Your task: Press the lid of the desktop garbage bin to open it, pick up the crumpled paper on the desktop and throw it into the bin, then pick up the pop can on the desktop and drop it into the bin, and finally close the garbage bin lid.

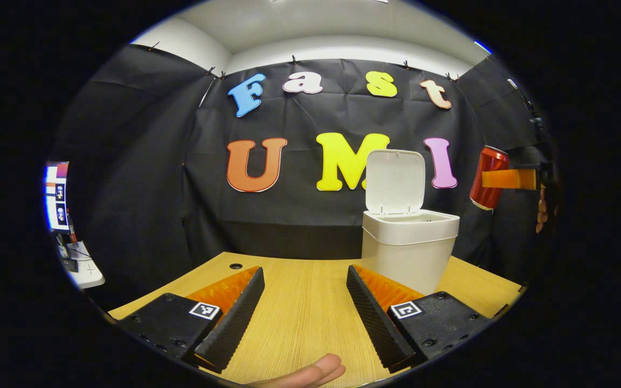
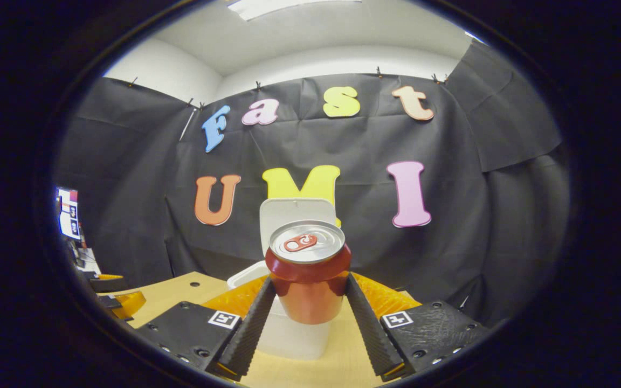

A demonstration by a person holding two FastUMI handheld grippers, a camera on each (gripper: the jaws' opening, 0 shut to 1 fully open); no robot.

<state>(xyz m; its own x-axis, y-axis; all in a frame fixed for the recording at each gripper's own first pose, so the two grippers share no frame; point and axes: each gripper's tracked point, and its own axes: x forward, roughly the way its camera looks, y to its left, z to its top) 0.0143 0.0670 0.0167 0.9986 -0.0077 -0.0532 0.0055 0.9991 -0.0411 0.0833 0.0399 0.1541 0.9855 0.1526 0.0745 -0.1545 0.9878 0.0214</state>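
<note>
A white desktop bin (image 1: 409, 245) stands on the wooden table (image 1: 305, 302) with its lid (image 1: 394, 182) swung upright. My left gripper (image 1: 305, 302) hovers low over the table, open, nothing between its fingers. In the air to the right of the bin a red pop can (image 1: 488, 178) is held by the right gripper (image 1: 510, 179). In the right gripper view that can (image 2: 309, 275) sits between both fingers of my right gripper (image 2: 309, 302), top up, in front of the bin (image 2: 294, 328) and its raised lid (image 2: 295, 211).
A person's fingertip (image 1: 316, 373) shows at the bottom of the left gripper view. A small hole (image 1: 235, 266) marks the table's far left corner. A side desk with small items (image 1: 81, 264) lies off to the left.
</note>
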